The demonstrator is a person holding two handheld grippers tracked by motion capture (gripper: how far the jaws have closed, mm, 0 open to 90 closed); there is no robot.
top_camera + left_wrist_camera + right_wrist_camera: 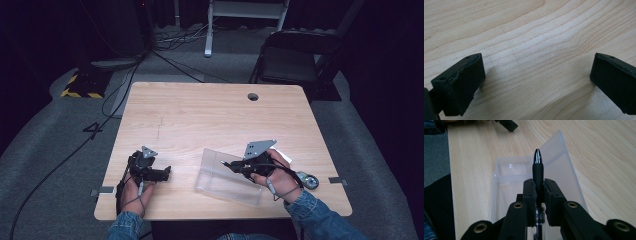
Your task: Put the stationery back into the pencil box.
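My right gripper (235, 165) (539, 187) is shut on a black pen (538, 172), whose tip pokes out past the jaws over a clear plastic box (511, 180) (220, 177) lying open on the table near the front edge. In the high view the pen (226, 163) points left above the box. My left gripper (166, 172) (536, 82) rests low at the front left of the wooden table (200, 115), jaws wide apart with bare wood between them.
A small round silver object (310, 180) lies on the table by the right wrist, with something white (283, 157) behind the right hand. A cable hole (253, 96) sits near the far edge. A dark folding chair (292, 57) stands beyond the table.
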